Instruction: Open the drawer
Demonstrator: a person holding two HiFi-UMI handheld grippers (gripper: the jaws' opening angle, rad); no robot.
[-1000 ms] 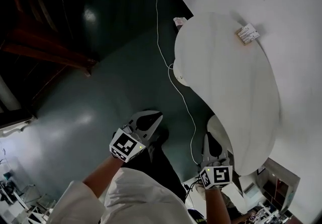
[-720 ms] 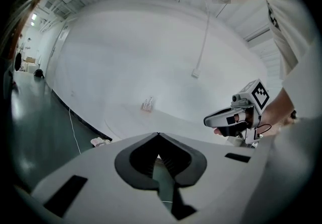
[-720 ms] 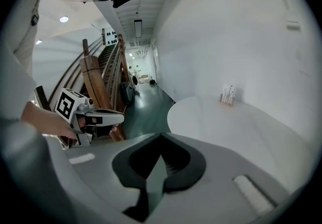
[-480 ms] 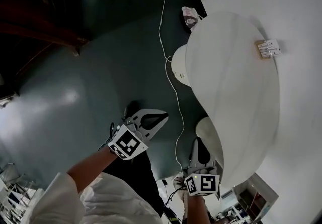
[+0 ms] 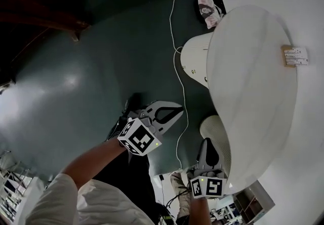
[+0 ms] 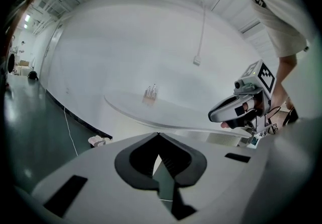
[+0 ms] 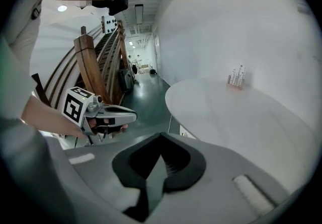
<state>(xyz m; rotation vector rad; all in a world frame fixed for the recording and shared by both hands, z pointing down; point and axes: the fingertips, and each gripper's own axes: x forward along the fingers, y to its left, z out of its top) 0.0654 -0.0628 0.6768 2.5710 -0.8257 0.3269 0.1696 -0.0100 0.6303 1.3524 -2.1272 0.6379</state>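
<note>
No drawer can be made out in any view. My left gripper [image 5: 178, 109] hangs over the dark green floor, left of the white oval table [image 5: 253, 82], with its jaws shut and nothing between them. My right gripper [image 5: 207, 144] is close under the table's near edge, also shut and empty. In the left gripper view the jaw tips [image 6: 158, 134] meet, and the right gripper [image 6: 236, 109] shows beyond them. In the right gripper view the tips [image 7: 160, 134] meet too, with the left gripper [image 7: 108, 115] off to the left.
A small holder [image 5: 294, 55] stands on the table. A white cable [image 5: 177, 57] runs across the floor past the table's base [image 5: 195, 62], near a crumpled bundle [image 5: 207, 9]. A small shelf unit [image 5: 253, 199] shows at bottom right. Wooden rails [image 7: 95, 67] stand behind.
Both grippers have sunk beside the table, and the left one has drifted right in the head view. The table now sits further right in that view. Both jaws stay shut.
</note>
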